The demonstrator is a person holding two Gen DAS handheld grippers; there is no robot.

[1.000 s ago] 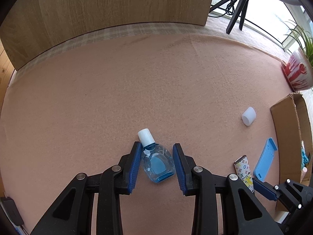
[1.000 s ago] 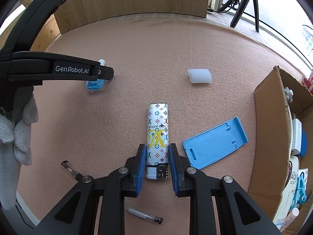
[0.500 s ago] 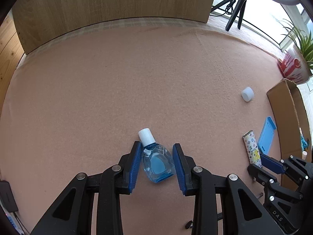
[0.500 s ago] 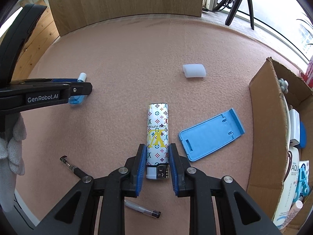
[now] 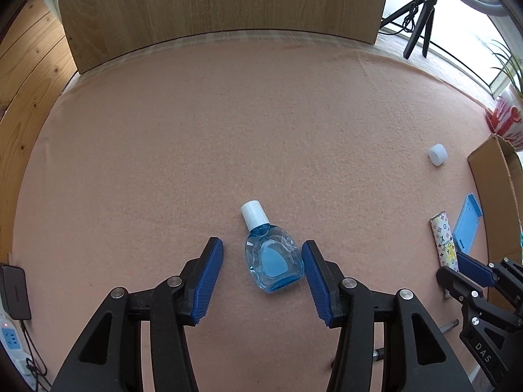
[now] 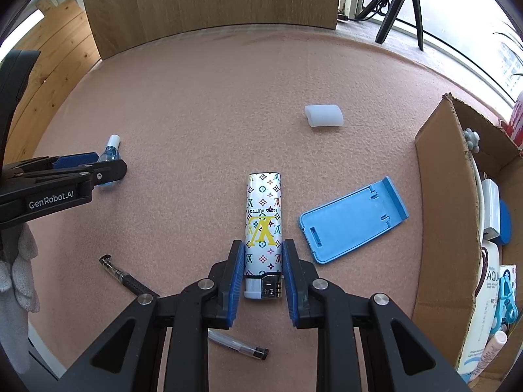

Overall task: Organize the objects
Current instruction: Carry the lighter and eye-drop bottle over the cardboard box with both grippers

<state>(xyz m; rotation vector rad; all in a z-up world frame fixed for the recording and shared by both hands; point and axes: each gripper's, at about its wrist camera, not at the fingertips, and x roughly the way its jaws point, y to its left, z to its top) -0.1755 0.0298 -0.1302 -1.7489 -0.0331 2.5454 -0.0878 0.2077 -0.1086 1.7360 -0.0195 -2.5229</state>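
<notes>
- Box (image 6: 438, 202) at the mat's (image 5: 228, 130) right edge already holds several items.
- Right gripper (image 6: 263, 271) clenches the lighter (image 6: 263, 225), mid-mat.
- Left gripper (image 5: 261, 277) is opening around the bottle (image 5: 271, 261), pads clear.
- Stand (image 6: 353, 219), cap (image 6: 323, 116) and pens (image 6: 126, 277) remain.

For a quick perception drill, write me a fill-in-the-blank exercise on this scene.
1. The small blue bottle lying between the left gripper's pads has a ____ cap.
2. The right gripper is closed on the patterned ____.
3. The blue phone stand lies on the pink ____.
4. The cardboard box stands at the table's ____ side.

Missing words: white; lighter; cloth; right
</notes>
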